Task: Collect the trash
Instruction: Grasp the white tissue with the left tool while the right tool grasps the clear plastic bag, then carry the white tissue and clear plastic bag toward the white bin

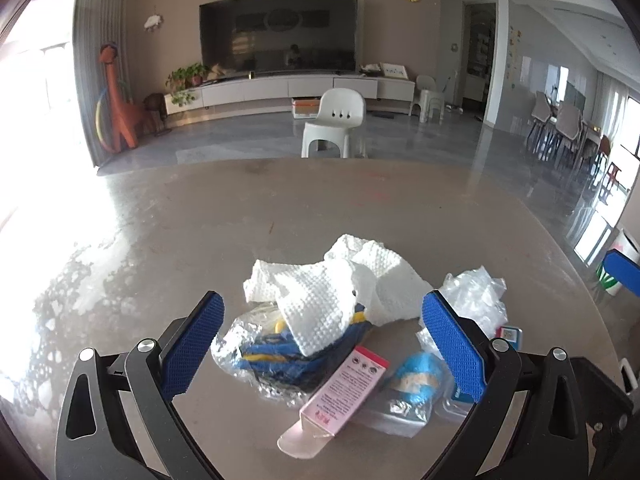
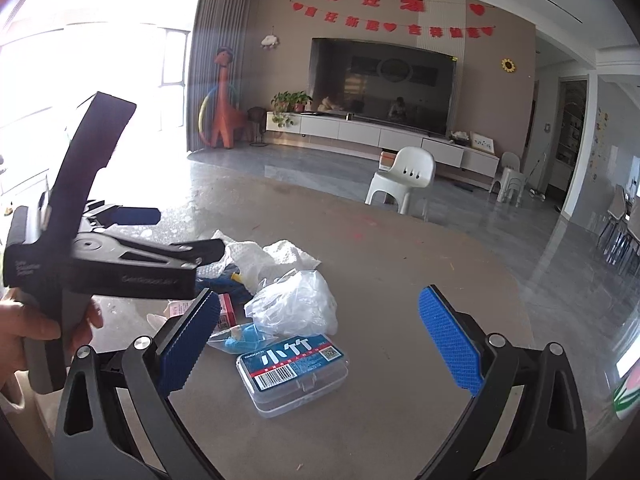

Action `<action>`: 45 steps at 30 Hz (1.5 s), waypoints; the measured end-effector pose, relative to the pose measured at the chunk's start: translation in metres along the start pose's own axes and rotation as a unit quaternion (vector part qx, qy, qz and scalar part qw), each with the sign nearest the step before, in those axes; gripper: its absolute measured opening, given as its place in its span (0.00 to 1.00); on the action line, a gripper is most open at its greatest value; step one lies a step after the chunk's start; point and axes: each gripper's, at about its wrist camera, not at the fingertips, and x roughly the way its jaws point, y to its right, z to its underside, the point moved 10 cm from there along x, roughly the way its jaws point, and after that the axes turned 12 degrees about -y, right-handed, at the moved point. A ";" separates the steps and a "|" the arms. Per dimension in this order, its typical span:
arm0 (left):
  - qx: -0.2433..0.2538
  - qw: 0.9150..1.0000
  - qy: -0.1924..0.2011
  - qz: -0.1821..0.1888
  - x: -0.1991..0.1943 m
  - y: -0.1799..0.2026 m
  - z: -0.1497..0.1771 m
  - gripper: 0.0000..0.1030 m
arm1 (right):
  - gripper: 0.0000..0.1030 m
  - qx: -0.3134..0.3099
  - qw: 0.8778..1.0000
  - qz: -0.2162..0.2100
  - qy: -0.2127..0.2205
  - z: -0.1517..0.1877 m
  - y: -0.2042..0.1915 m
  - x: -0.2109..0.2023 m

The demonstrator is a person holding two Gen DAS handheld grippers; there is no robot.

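Pink carton (image 1: pixel 344 390) lies nearest, between the spread, empty fingers of left hand-held gripper (image 1: pixel 322 344); crumpled paper towel (image 1: pixel 332 292) just behind on table (image 1: pixel 200 220); right hand-held gripper (image 2: pixel 320 344) wide open, empty, over clear plastic box (image 2: pixel 294 372)

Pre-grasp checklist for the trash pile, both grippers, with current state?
1. Left gripper open: ok, nothing between the pads.
2. Right gripper open: ok, empty.
3. Left lined up on a target: ok, paper towel and blue-yellow wrapper sit between its fingers.
4. Right has a target in reach: ok, clear plastic box lies just ahead, crumpled clear bag behind it.
5. Grippers clear of each other: cannot tell; they look close in the right wrist view.
6. Bin location: cannot tell, none identifiable.
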 end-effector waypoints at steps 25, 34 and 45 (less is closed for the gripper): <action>0.003 0.999 0.014 0.036 0.003 -0.007 -0.018 0.05 | 0.96 0.014 0.997 -0.038 -0.061 -0.006 -0.009 0.071; 0.003 0.998 0.044 0.042 -0.024 -0.007 -0.029 0.05 | 0.27 -0.001 0.990 -0.056 -0.126 0.003 -0.025 0.108; 0.001 0.994 0.090 0.056 -0.086 -0.003 -0.051 0.05 | 0.25 0.001 0.998 -0.036 -0.054 -0.015 -0.003 0.007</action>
